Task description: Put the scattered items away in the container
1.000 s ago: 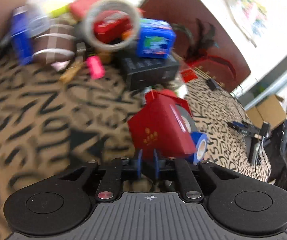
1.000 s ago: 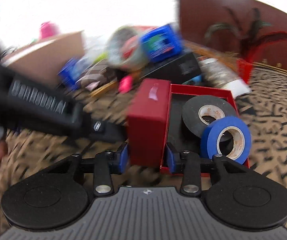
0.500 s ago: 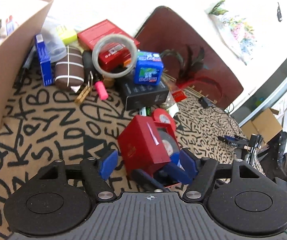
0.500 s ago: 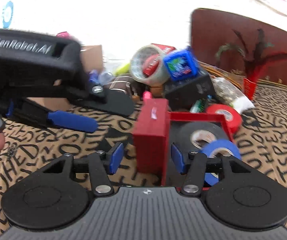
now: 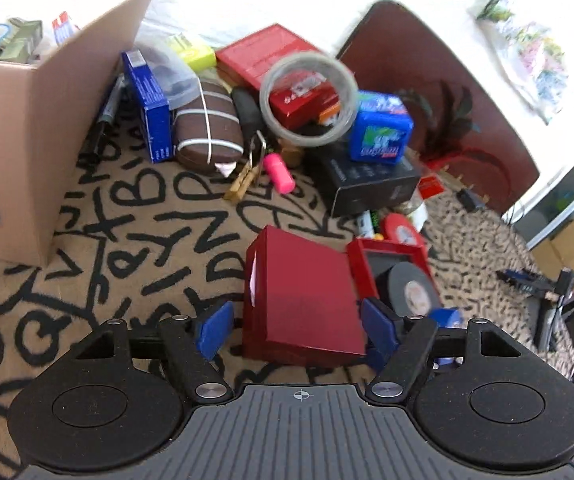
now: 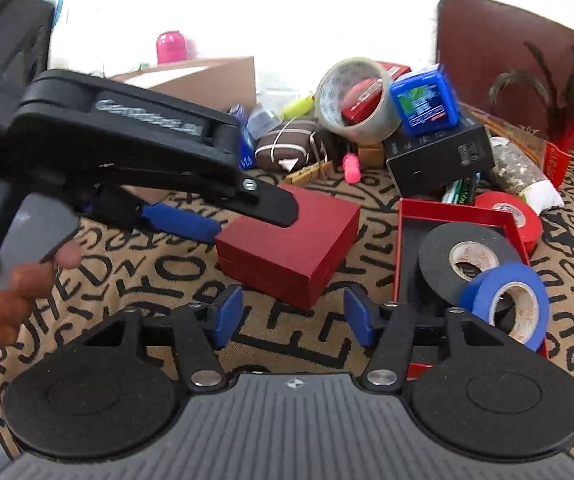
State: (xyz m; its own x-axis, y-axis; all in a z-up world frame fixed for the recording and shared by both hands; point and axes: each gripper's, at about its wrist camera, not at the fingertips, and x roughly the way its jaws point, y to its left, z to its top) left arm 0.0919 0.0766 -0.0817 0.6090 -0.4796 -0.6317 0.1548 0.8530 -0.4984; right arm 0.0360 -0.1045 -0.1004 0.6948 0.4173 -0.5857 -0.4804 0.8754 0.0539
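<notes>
A closed red box (image 5: 303,300) (image 6: 287,240) lies flat on the lettered cloth. My left gripper (image 5: 297,332) is open and straddles it, with the pads off its sides; the right wrist view shows that gripper (image 6: 231,216) coming in from the left over the box. My right gripper (image 6: 295,316) sits just short of the box's near corner, its jaws opening and touching nothing. Beside the box is a red tray (image 6: 459,210) holding black tape (image 6: 467,260) and blue tape (image 6: 507,304). The cardboard container (image 5: 27,140) stands at the left.
A pile lies behind the box: a clear tape ring (image 5: 307,100), a blue packet (image 5: 381,132), a black box (image 5: 367,184), a brown pouch (image 5: 207,132), a pink tube (image 5: 279,168) and red tape (image 6: 511,208). A dark red chair back (image 5: 447,92) stands beyond. A person's fingers (image 6: 11,296) hold the left gripper.
Both grippers have opened and let go of the red box. It stood on edge against the tray and now lies flat on the cloth beside it. Both grippers have drawn back a little.
</notes>
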